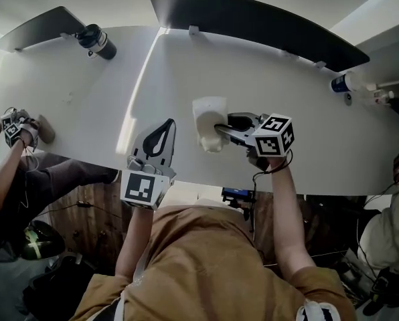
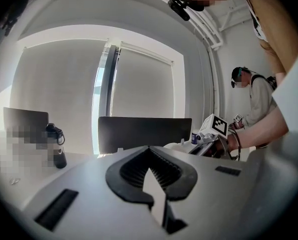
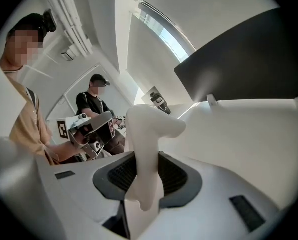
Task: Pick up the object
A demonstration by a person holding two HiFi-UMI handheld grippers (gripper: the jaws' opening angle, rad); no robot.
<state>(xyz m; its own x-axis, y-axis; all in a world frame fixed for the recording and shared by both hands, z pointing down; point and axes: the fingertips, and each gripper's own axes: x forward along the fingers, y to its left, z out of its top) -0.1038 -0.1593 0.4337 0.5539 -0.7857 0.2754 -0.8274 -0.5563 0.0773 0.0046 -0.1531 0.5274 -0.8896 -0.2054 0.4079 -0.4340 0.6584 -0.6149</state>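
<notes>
- Fingers (image 3: pixel 179 176) of the right gripper (image 1: pixel 221 131) are clamped on the white object (image 1: pixel 209 112). The ribbed pads press it from both sides, partway closed around its narrow stem.
- White object: one pale, smooth piece with a bent, knob-like upper end. In the right gripper view its stem stands between the pads and the knob leans over to that view's right.
- Long axis: it runs crosswise to the line the fingers point along. In the head view the right gripper comes in from the right and the object lies top-to-bottom across its tips.
- Grip point: low on the stem. Most of the length sticks out above the pads and only a short end hangs below.
- Location: the object is over the middle of the white table (image 1: pixel 86 112), in front of the person's chest. My read is that it is clear of the table surface, though the head view alone does not settle contact.
- Left gripper (image 1: pixel 167 127): jaws together with nothing between them. It sits just left of the object, near but apart, and points toward the far edge of the table.
- Judgement: the right hand owns the pick. The next move depends on keeping the top-heavy stem from pivoting in the pads, and the left hand is near enough to steady it.
</notes>
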